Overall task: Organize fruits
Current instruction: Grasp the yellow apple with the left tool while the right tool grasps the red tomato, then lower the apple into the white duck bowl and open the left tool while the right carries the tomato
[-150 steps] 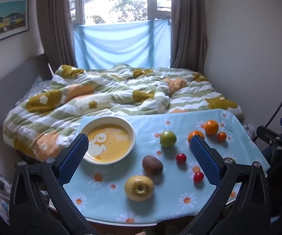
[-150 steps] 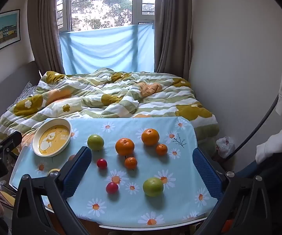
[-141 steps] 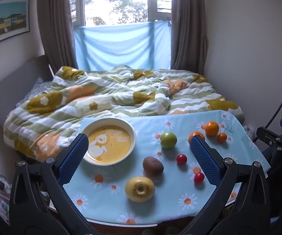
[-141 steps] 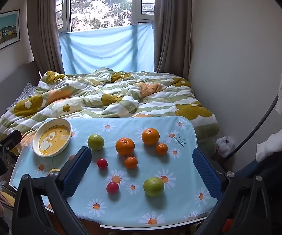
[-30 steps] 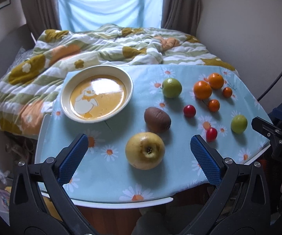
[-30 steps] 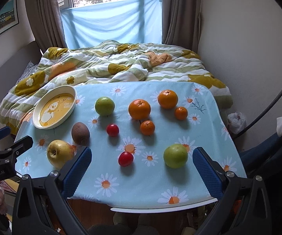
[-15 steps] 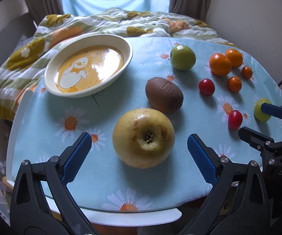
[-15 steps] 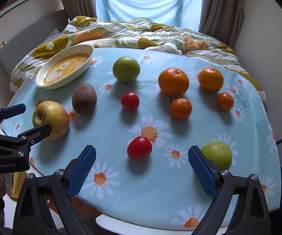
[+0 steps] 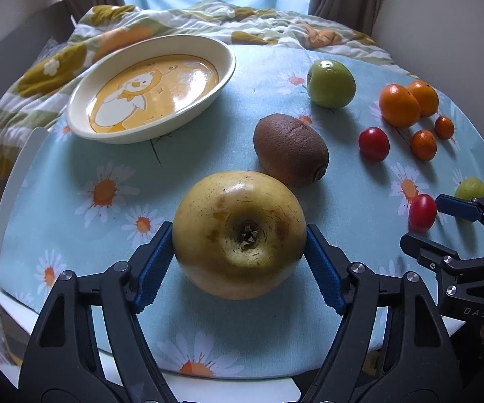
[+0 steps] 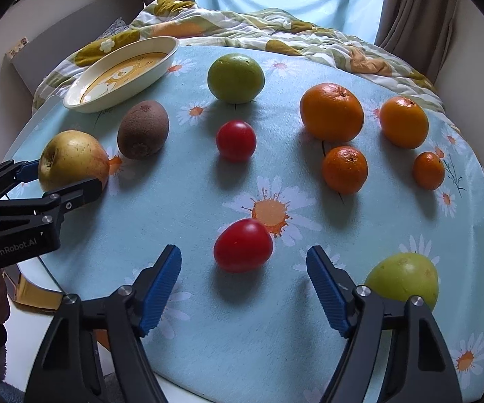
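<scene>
A yellow apple (image 9: 238, 235) lies on the daisy-print cloth near the front edge. My left gripper (image 9: 239, 227) straddles it, its blue pads (image 9: 154, 262) touching both sides while the jaws are closing. In the right wrist view the same gripper (image 10: 63, 176) clasps the apple (image 10: 72, 158) at the left. My right gripper (image 10: 242, 249) is closing around a red oblong tomato (image 10: 243, 245), with a gap on each side of it. A cream plate (image 9: 74, 114) with a duck picture stands at the back left.
A kiwi (image 9: 290, 149) lies just behind the apple. Further right are a green apple (image 9: 331, 82), a round red tomato (image 9: 372, 142) and several oranges (image 10: 332, 112). A green fruit (image 10: 403, 280) sits by my right gripper's right finger. A bed with a quilt (image 10: 242, 23) lies behind the table.
Both grippers have dropped toward the table and narrowed. The left pads now touch the yellow apple. The right pads have come in around the red tomato.
</scene>
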Demonstrator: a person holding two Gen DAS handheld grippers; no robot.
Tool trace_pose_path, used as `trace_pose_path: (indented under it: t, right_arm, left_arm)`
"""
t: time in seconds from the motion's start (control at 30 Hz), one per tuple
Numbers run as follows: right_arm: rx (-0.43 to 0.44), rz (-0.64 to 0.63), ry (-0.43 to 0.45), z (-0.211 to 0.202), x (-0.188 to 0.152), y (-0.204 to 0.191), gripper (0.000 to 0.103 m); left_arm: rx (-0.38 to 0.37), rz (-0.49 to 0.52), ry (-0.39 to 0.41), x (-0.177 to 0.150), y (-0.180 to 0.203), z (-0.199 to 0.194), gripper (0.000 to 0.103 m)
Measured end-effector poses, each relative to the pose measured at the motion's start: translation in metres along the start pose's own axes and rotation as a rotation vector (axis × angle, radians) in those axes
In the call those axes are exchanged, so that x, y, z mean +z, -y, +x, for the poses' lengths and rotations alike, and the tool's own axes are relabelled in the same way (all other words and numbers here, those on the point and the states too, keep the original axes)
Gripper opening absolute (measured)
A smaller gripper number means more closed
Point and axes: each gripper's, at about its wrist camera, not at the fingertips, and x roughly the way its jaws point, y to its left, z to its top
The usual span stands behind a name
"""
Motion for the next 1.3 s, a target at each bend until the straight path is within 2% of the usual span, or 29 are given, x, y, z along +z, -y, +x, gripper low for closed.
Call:
trace_pose_path:
  t: [0.33, 0.43, 0.47, 0.5, 0.73, 0.93, 1.1, 1.3]
  right_arm:
    - [-0.016, -0.043, -0.004, 0.007, 0.002, -0.002, 0.051]
    - [-0.007, -0.065, 0.002, 0.006, 0.003, -0.003, 0.041]
    - [-0.005, -0.073, 0.004, 0.006, 0.003, -0.005, 0.033]
    - [-0.008, -0.081, 0.006, 0.005, 0.004, -0.006, 0.032]
    - [0.031, -0.099, -0.001, 0.005, 0.010, -0.008, 0.032]
    - [0.050, -0.112, 0.017, -0.007, 0.021, -0.011, 0.032]
    - [0.075, -0.119, 0.044, -0.023, 0.039, -0.012, 0.032]
    - [0.097, -0.128, 0.092, -0.039, 0.068, -0.021, 0.032]
  left_arm:
    - [0.028, -0.043, -0.007, -0.006, -0.008, -0.005, 0.082]
    - [0.038, -0.069, -0.004, -0.010, -0.012, -0.007, 0.082]
    - [0.041, -0.076, -0.002, -0.011, -0.013, -0.007, 0.082]
    - [0.045, -0.080, -0.001, -0.012, -0.014, -0.008, 0.082]
    - [0.048, -0.128, -0.003, -0.011, -0.018, -0.013, 0.082]
    - [0.059, -0.171, 0.020, -0.006, -0.019, -0.033, 0.082]
    - [0.080, -0.203, 0.052, 0.005, -0.025, -0.053, 0.082]
    - [0.085, -0.197, 0.103, 0.030, -0.042, -0.068, 0.082]
